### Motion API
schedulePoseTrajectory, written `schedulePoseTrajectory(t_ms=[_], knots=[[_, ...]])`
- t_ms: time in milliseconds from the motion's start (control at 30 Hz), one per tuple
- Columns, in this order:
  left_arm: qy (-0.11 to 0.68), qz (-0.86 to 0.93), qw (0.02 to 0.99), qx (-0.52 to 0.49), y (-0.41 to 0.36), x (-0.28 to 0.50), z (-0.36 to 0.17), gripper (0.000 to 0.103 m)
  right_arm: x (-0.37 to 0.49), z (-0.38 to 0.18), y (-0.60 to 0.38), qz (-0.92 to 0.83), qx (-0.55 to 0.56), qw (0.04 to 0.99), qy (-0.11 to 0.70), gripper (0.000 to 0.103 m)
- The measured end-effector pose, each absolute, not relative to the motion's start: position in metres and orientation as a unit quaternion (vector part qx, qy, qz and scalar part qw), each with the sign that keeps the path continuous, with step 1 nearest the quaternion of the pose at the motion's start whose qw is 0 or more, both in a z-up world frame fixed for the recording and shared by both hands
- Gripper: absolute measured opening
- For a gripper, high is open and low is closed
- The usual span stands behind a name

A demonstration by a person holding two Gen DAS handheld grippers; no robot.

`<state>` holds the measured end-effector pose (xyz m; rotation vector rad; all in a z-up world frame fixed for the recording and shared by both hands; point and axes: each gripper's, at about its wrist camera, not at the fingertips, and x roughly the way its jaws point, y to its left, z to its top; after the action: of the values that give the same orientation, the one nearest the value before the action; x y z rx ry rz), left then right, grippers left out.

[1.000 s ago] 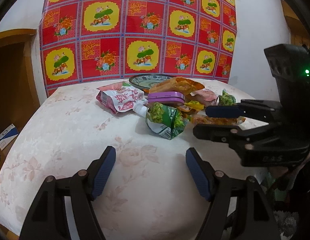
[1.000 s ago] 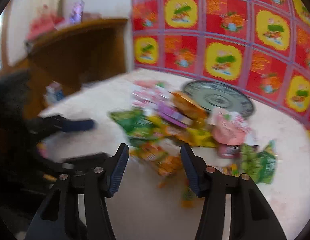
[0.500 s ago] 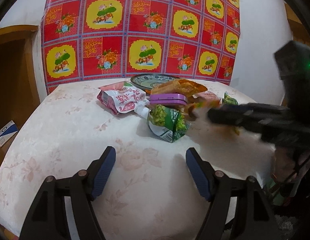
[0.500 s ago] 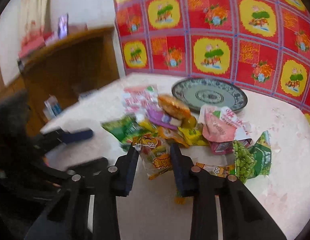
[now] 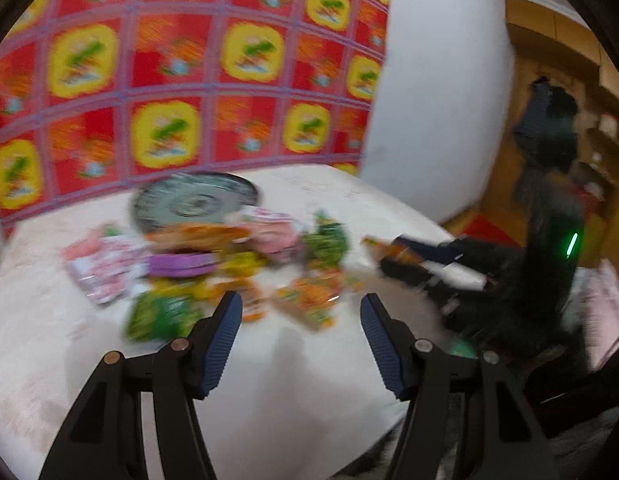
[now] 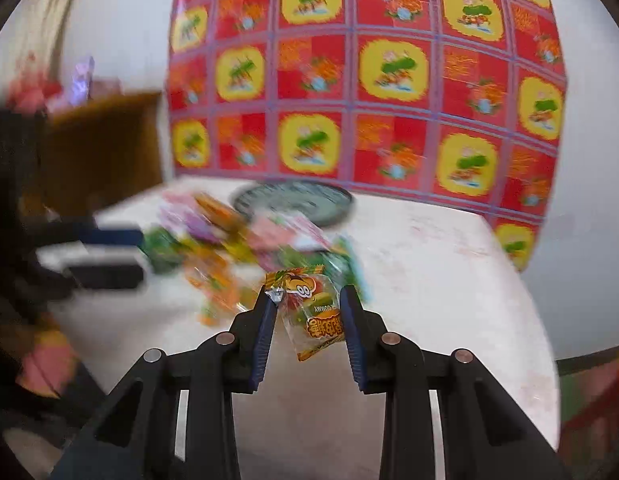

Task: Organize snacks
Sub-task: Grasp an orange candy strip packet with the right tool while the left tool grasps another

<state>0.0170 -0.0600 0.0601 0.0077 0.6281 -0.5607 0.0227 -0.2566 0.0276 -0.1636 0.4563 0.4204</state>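
A heap of snack packets (image 5: 229, 264) lies on the white flowered tablecloth (image 5: 293, 392) in front of a patterned plate (image 5: 193, 200). My right gripper (image 6: 307, 294) is shut on an orange gummy packet (image 6: 309, 312) and holds it above the table, off the heap (image 6: 229, 248). The same gripper (image 5: 393, 258) shows at the right of the left wrist view with the packet (image 5: 389, 250). My left gripper (image 5: 301, 304) is open and empty, near the front of the heap. Both views are blurred by motion.
The plate (image 6: 295, 200) stands at the back by a red and yellow patterned cloth (image 6: 369, 80) on the wall. A wooden cabinet (image 6: 101, 148) stands to the left of the table. The table's right edge (image 6: 521, 300) curves away.
My right gripper closed on the orange gummy packet and lifted it off the heap. My left gripper moved in closer to the snacks and swung right.
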Motion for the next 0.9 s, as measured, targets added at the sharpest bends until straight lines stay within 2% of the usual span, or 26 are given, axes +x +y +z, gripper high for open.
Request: schedulePoseTrajectory(t_ms=[233,367,467,500,533,567,633,667,700,800,900], knots=[[0.377,-0.296,0.876,0.063,-0.099,0.071,0.055,0.065,0.024,0.005,-0.259,0.199,-0.108,0.949,0.221,0.035],[0.386,-0.302,0.863,0.124,-0.117,0.079,0.041,0.065,0.023,0.004,-0.267,0.215,-0.092,0.948,0.216,0.035],[0.404,-0.291,0.858,0.127,-0.124,0.086,0.032,0.064,0.021,0.004,-0.271,0.227,-0.082,0.947,0.213,0.038],[0.411,-0.29,0.856,0.12,-0.123,0.087,0.03,0.053,0.021,0.004,-0.273,0.23,-0.08,0.947,0.211,0.041],[0.421,-0.287,0.853,0.112,-0.123,0.089,0.027,0.048,0.021,0.004,-0.274,0.232,-0.077,0.947,0.21,0.042],[0.426,-0.283,0.853,0.101,-0.121,0.088,0.027,0.048,0.02,0.004,-0.274,0.234,-0.075,0.947,0.209,0.042],[0.434,-0.265,0.858,0.078,-0.114,0.086,0.027,0.047,0.022,0.005,-0.279,0.249,-0.051,0.944,0.212,0.052],[0.434,-0.257,0.86,0.074,-0.111,0.083,0.027,0.047,0.023,0.006,-0.283,0.259,-0.029,0.941,0.214,0.062],[0.433,-0.246,0.864,0.066,-0.106,0.078,0.028,0.046,0.023,0.007,-0.286,0.264,-0.013,0.94,0.214,0.069],[0.427,-0.212,0.878,0.048,-0.094,0.062,0.029,0.046,0.024,0.012,-0.299,0.269,0.045,0.939,0.209,0.074],[0.4,-0.17,0.899,0.047,-0.081,0.044,0.031,0.047,0.03,0.011,-0.299,0.237,0.056,0.943,0.227,0.076]])
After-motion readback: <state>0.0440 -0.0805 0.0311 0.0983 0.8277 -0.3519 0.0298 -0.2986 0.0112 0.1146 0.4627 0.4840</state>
